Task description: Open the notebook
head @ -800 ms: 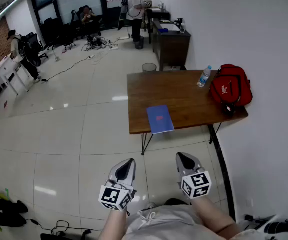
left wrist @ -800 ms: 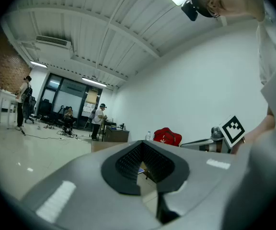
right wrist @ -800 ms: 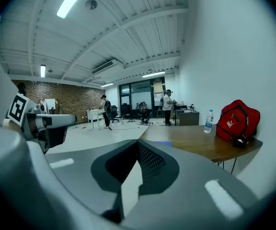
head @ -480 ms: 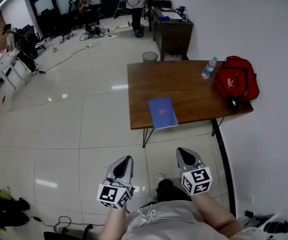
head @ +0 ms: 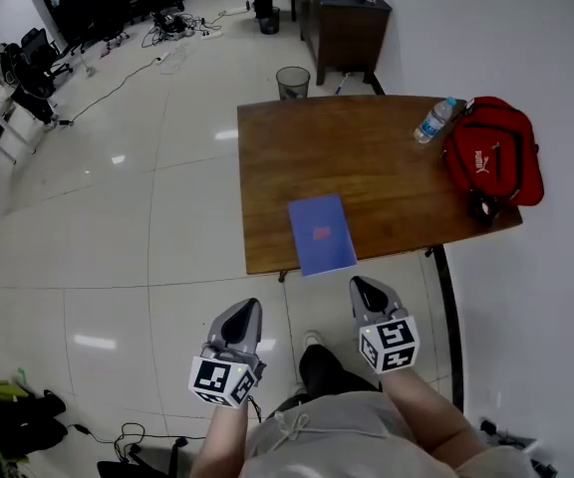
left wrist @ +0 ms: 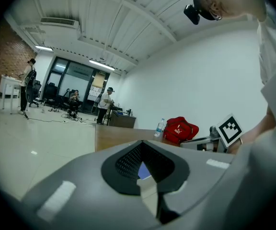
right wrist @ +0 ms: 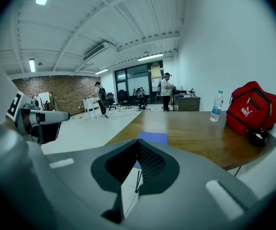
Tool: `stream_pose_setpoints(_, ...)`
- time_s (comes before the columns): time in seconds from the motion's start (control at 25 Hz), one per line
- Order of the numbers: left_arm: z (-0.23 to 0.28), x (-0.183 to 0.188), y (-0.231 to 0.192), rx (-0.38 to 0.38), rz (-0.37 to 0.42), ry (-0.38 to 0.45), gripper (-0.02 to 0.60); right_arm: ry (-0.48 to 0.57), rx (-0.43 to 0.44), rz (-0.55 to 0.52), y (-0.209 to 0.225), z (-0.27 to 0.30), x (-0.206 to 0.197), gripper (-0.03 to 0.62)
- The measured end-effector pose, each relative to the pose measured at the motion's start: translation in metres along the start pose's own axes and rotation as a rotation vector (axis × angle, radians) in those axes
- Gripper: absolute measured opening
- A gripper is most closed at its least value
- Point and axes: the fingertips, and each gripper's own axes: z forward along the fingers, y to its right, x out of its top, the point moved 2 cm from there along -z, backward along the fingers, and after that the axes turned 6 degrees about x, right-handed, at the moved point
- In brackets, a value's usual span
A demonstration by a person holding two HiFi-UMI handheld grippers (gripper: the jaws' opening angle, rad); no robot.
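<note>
A closed blue notebook lies flat at the near edge of the brown wooden table, slightly overhanging it. My left gripper and right gripper hang over the floor just short of the table, side by side, both shut with nothing in them. The notebook sits ahead of and between them, closer to the right one. The right gripper view shows the notebook just past the jaws. Only a sliver of the notebook appears in the left gripper view.
A red bag and a water bottle sit at the table's right end. A waste bin stands behind the table, a dark desk further back. Cables lie on the floor at lower left.
The table and notebook have come closer in the head view as the person stepped forward. Both grippers keep their pose and stay shut.
</note>
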Motion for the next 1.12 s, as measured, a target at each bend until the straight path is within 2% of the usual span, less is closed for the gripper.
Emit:
stream_pose_setpoints(0.28,0.074,-0.022,-0.018,-0.003,-0.06,-0.095,0.006,-0.106,-0.004,0.055,0.063,0.068,-0.023,0.035)
stream_pose_setpoints(0.48,0.11,-0.047,-0.025,0.007,-0.083,-0.174,0.006,-0.208,-0.019,0.1,0.096,0.099,-0.059,0.059)
stream_pose_setpoints(0.72,0.125,-0.071,-0.022,0.019,-0.122,-0.236,0.006,-0.279,-0.003,0.199,0.107,0.105,-0.093,0.063)
stream_pose_setpoints(1.12,0.138,-0.069,-0.013,0.007,-0.12,-0.237,0.006,-0.284,0.023,0.23,0.109,0.106,-0.096,0.02)
